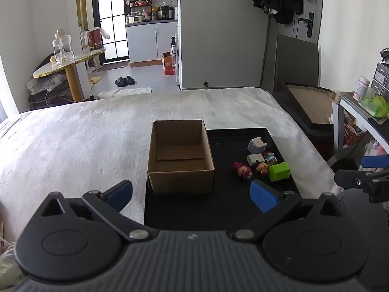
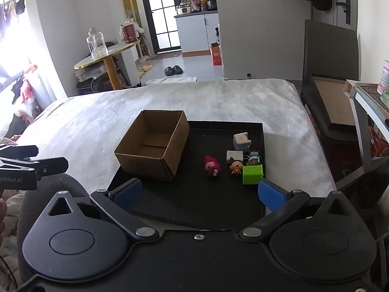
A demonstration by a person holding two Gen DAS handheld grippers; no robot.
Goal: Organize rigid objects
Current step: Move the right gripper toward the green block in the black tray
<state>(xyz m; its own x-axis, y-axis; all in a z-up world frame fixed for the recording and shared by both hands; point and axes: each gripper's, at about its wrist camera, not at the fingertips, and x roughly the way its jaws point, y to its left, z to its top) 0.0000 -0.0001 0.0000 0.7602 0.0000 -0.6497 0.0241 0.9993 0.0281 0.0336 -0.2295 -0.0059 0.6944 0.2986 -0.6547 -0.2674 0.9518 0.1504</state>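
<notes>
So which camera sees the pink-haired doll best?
The right wrist view: the pink-haired doll lies alone on the black tray, nearer the middle. The left wrist view shows it smaller, off to the side beside other toys.

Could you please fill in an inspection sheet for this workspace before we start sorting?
Surface: black tray lying on a pale fuzzy blanket.
Job's things: open cardboard box, empty, on the tray's left side; to its right a pink doll, a green block, a small red-dressed doll, a blue-haired doll and two white blocks.
Clutter: nothing seen on the tray besides these.
Grippers: left gripper and right gripper both open, holding nothing, above the tray's near edge.
Cables: nothing seen near the tray.
Surroundings: round table with a glass jar, slippers on the floor, kitchen counter behind.
</notes>
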